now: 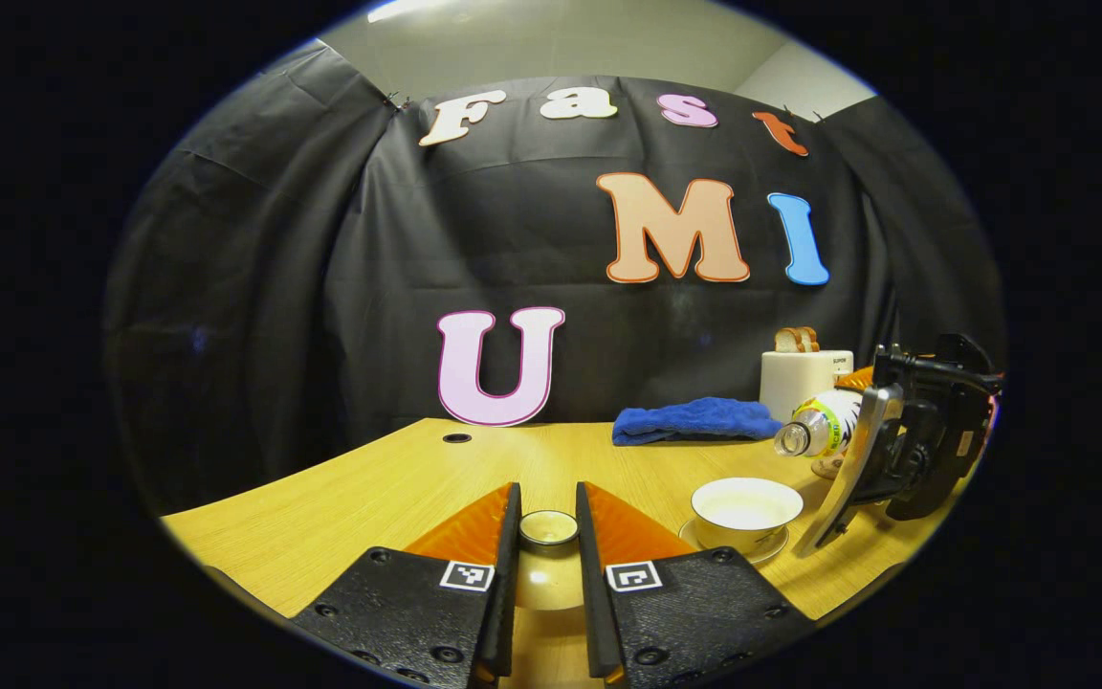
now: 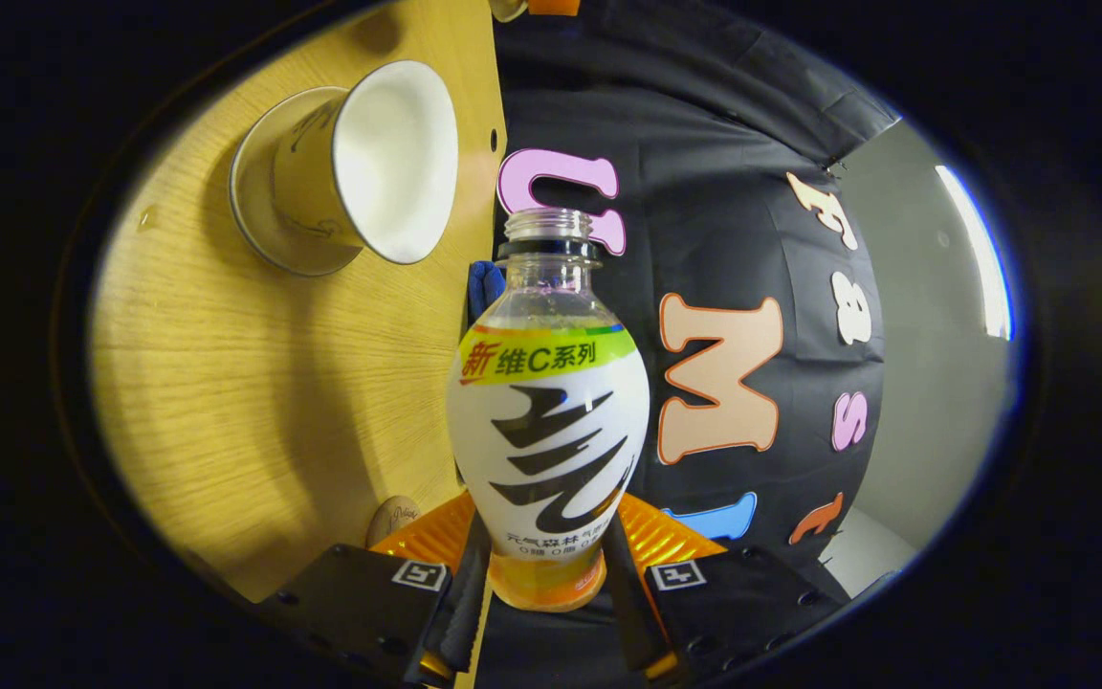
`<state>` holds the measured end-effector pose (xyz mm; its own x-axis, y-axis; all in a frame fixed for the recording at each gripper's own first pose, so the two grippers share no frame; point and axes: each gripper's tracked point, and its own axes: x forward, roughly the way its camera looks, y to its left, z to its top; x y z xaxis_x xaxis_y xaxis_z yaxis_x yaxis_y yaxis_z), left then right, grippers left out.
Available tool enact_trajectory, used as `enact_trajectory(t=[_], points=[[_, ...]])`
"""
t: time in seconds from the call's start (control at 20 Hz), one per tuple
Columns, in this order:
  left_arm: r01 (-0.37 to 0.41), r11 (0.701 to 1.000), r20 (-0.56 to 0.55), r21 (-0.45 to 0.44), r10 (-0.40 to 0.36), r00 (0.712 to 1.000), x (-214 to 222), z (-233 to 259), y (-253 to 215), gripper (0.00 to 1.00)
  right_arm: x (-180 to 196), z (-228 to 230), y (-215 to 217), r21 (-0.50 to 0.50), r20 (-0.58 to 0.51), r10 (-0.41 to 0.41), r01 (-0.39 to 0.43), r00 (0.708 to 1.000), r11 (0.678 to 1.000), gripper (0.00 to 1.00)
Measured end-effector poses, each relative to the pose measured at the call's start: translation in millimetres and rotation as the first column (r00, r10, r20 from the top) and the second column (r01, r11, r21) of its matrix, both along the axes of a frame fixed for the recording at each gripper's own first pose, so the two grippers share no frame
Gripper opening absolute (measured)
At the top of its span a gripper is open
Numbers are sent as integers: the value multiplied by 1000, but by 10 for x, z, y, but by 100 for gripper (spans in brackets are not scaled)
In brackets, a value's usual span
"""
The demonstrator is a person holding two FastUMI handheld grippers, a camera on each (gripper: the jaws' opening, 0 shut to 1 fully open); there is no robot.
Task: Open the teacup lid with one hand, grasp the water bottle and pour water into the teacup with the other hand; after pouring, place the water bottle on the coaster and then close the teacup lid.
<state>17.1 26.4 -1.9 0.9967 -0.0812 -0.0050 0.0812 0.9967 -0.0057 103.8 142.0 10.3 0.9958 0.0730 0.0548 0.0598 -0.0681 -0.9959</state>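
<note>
The white teacup point(image 1: 747, 512) stands uncovered on its saucer point(image 1: 781, 550) at the right of the wooden table point(image 1: 369, 498). My left gripper point(image 1: 548, 502) is shut on the teacup lid point(image 1: 548, 528), held by its knob just left of the cup. My right gripper point(image 1: 900, 445) holds the uncapped water bottle point(image 1: 824, 426) tipped sideways, its mouth above and a little right of the cup. In the right gripper view the bottle point(image 2: 551, 411) sits between the right gripper point(image 2: 549, 550) fingers, with the teacup point(image 2: 360, 163) beyond and a small round coaster point(image 2: 393, 517) close by.
A folded blue cloth point(image 1: 694, 419) lies at the back of the table. A white toaster point(image 1: 800, 378) holding bread slices point(image 1: 797, 339) stands behind the bottle. A small cable hole point(image 1: 456, 437) marks the tabletop at the back left.
</note>
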Motion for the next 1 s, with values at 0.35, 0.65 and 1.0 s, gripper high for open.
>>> enact_trajectory(t=[0.35, 0.65, 1.0], points=[[-3, 1000, -1, 0, 3, 1000, -4, -4, 10, 28, -24, 77, 88, -110, 53, 42, -36, 998, 993, 63], [-5, 1000, -1, 0, 5, 1000, -6, -7, 16, 28, -73, 163, 209, -233, 99, 91, -66, 991, 970, 60], [-8, 1000, -2, 0, 8, 1000, -4, -2, 24, 28, -105, 287, 278, -305, 151, 121, -70, 981, 950, 60]])
